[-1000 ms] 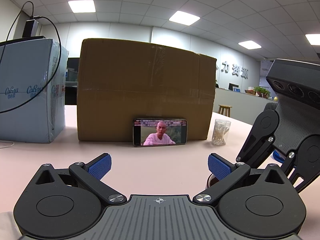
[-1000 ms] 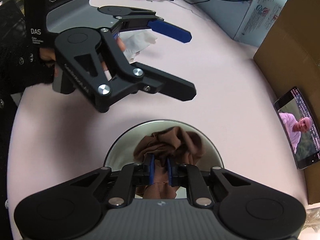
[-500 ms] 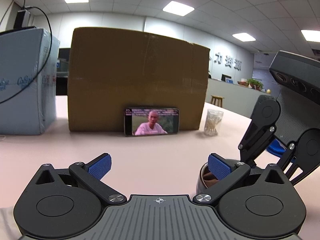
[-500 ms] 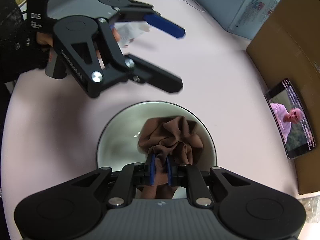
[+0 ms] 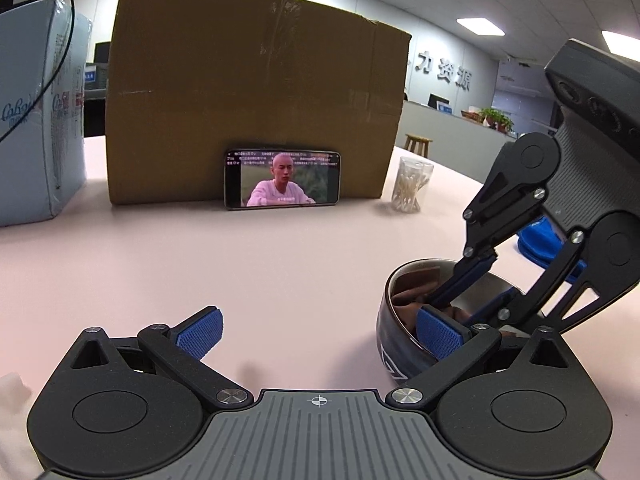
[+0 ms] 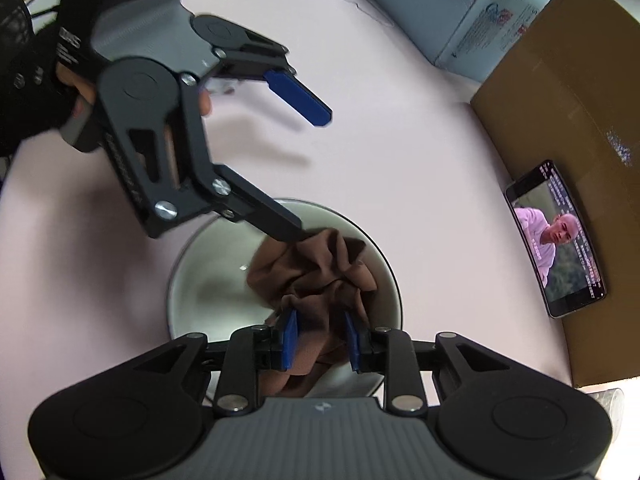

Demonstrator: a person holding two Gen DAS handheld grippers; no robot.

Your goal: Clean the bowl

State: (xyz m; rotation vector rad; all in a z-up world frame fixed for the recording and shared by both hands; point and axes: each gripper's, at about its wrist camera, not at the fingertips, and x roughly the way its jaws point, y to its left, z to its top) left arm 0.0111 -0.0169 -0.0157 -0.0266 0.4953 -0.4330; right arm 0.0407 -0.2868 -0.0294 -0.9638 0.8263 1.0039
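A metal bowl (image 6: pixel 208 280) with a dark outside (image 5: pixel 394 344) stands on the pink table, a crumpled brown cloth (image 6: pixel 320 272) inside it. My right gripper (image 6: pixel 320 340) points down into the bowl. Its jaws are opening, and the cloth lies loose between the blue pads (image 6: pixel 290 338). In the left wrist view the right gripper (image 5: pixel 468 292) reaches into the bowl from the right. My left gripper (image 5: pixel 320 334) is open wide. Seen from the right wrist, the left gripper (image 6: pixel 314 176) has one finger over the bowl's far rim by the cloth and the other outside the bowl.
A cardboard box (image 5: pixel 256 96) stands behind, with a phone (image 5: pixel 282 179) playing video propped against it. A pale blue carton (image 5: pixel 36 120) is at left, a jar of cotton swabs (image 5: pixel 410 186) at right. A hand (image 6: pixel 76 92) in a dark sleeve holds the left gripper.
The right jaws have parted from a tight pinch on the cloth. The left gripper has tipped downward and closed in on the bowl, so one finger now reaches over the rim.
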